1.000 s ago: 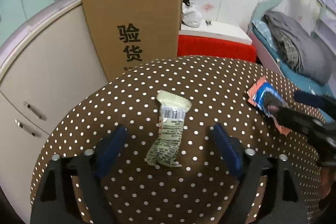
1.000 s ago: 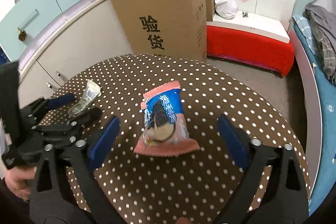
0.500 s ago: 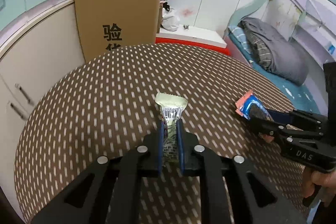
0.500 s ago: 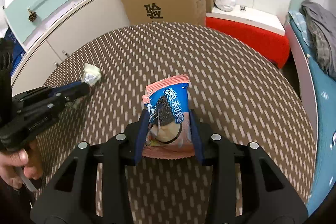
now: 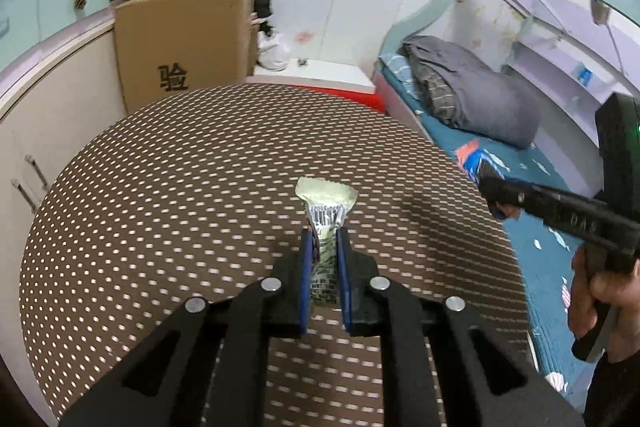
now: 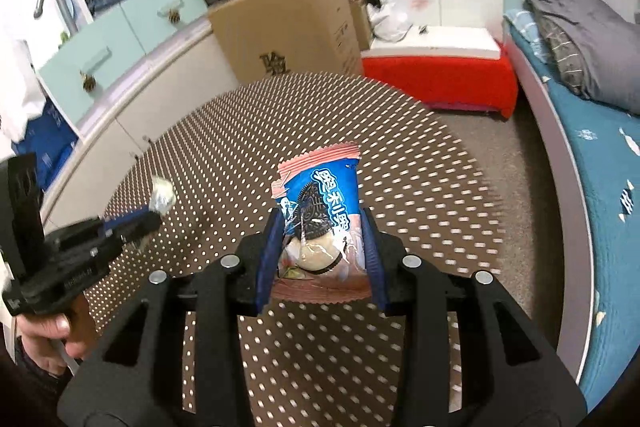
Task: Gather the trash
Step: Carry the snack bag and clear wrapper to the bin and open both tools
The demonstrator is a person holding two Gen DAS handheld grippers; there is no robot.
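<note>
My left gripper (image 5: 323, 239) is shut on a pale green snack wrapper (image 5: 326, 205) and holds it above the round brown polka-dot table (image 5: 160, 195). My right gripper (image 6: 320, 223) is shut on a blue and pink cookie wrapper (image 6: 324, 195), also lifted above the table (image 6: 420, 167). In the left wrist view the right gripper (image 5: 490, 187) with the cookie wrapper (image 5: 470, 157) sits at the right, past the table's edge. In the right wrist view the left gripper (image 6: 148, 215) with the green wrapper (image 6: 162, 193) is at the left.
A large cardboard box (image 5: 180, 47) leans on cream cabinets (image 5: 52, 115) behind the table. A red bench with a white top (image 6: 440, 67) stands beyond it. A bed with a grey blanket (image 5: 468, 95) lies to the right. Clothes hang at the back left.
Both grippers went from open around the wrappers to shut on them, then lifted them off the table. The right gripper has moved out past the table's right edge.
</note>
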